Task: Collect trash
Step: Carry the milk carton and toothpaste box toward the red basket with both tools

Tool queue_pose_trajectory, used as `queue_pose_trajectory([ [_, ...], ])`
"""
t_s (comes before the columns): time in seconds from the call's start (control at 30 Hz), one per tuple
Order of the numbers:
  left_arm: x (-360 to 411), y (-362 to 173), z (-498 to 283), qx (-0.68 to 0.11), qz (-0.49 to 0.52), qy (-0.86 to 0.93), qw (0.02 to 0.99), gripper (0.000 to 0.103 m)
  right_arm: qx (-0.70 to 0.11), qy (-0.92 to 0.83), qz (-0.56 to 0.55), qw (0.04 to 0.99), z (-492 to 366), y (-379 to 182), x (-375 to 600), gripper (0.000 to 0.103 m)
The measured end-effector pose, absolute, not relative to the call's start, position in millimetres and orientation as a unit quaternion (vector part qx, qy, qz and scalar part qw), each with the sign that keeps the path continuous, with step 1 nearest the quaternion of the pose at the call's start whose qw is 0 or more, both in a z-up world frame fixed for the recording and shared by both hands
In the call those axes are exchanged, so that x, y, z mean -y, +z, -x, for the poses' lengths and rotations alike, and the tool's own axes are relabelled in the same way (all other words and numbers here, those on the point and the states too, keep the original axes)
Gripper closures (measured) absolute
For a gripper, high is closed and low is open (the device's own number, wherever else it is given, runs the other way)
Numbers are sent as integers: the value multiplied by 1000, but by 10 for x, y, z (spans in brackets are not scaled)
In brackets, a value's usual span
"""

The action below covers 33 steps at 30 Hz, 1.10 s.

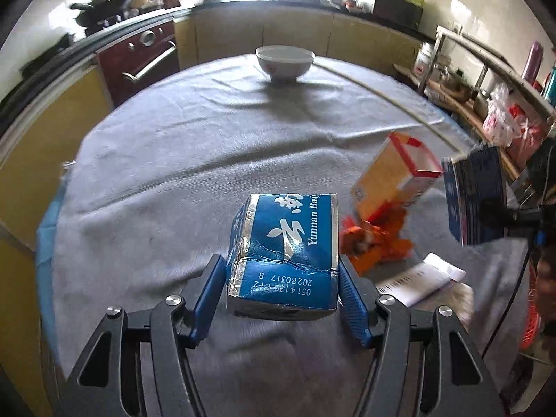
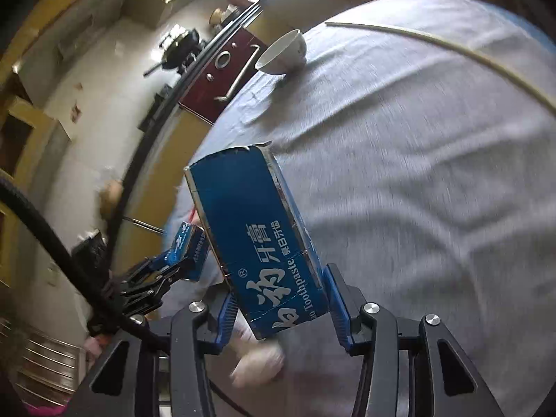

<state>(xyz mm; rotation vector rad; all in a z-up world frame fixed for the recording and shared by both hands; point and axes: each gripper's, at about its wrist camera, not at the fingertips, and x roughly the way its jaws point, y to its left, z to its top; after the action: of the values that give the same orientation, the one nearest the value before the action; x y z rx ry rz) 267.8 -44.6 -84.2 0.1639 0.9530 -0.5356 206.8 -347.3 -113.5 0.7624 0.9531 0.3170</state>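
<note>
Left gripper (image 1: 282,279) pinches a torn blue toothpaste carton piece (image 1: 285,250) over the grey tablecloth (image 1: 166,160); right gripper (image 2: 279,300) clamps the longer blue toothpaste box (image 2: 259,239), tilted in the air. Keep both squeezes steady and level the boxes before dropping them — I see no bin yet. Only the left view shows leftovers — orange box (image 1: 389,180), orange wrapper (image 1: 378,243), receipt (image 1: 420,281).
</note>
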Motion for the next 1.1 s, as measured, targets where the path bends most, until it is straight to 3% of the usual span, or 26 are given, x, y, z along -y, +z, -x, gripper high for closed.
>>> queue_pose_trajectory([
  [0.5, 746, -358, -1271, -386, -53, -275, 879, 38, -368, 139, -407, 824, -603, -878, 3567, 53],
  [1.1, 1528, -143, -341, -344, -88, -300, 886, 37, -276, 92, -408, 866, 720, -559, 4086, 53],
])
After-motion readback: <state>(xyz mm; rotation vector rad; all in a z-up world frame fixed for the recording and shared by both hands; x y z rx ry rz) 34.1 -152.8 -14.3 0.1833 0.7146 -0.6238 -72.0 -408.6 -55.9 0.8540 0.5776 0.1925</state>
